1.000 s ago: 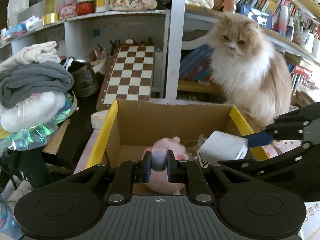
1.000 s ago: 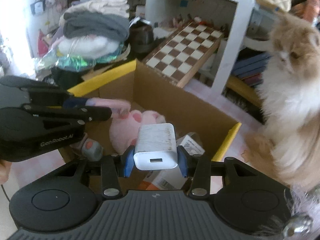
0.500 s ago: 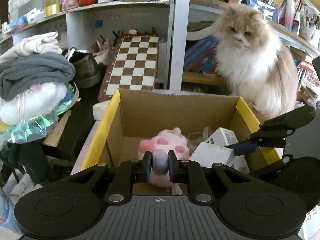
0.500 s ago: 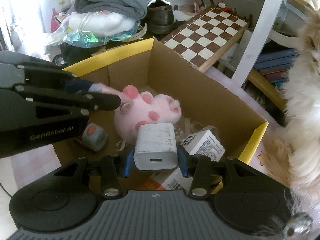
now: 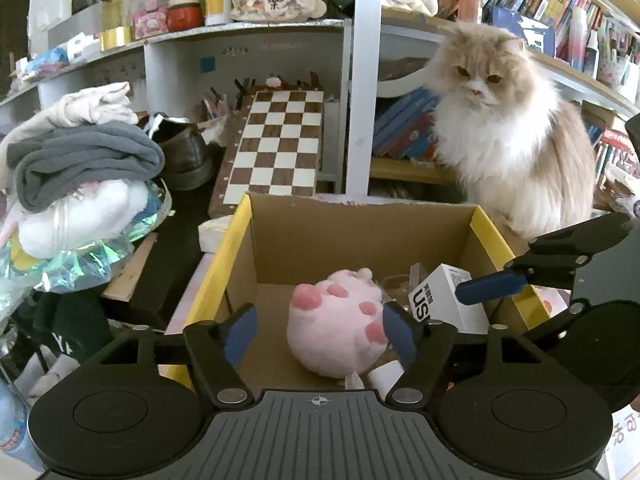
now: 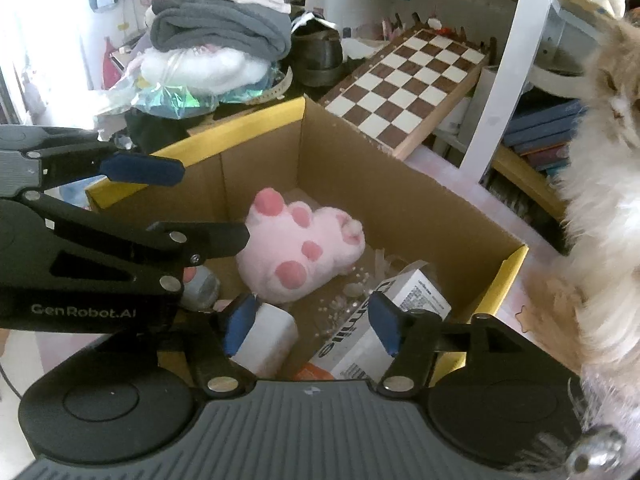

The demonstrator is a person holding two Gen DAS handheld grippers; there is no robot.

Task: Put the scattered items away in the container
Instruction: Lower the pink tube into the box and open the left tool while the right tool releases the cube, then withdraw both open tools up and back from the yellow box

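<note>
Both your hand-held grippers have just been opening: the left hand-held gripper (image 5: 320,330) stands wide, the pink plush (image 5: 338,326) dropped between its jaws in the cardboard box (image 5: 360,228) at frame centre. The right hand-held gripper (image 6: 310,324) has released the white charger (image 6: 266,338), now at lower left in that box.

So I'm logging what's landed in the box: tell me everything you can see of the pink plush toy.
The pink plush toy is a soft, fuzzy pale-pink paw shape with darker pink pads on its upper face. It lies tilted on the floor of the cardboard box, towards the left-hand wall as the right wrist view shows it. Beside it lies a white printed carton. The left gripper hangs open above it, having just been opening; its pads do not press the toy.
</note>
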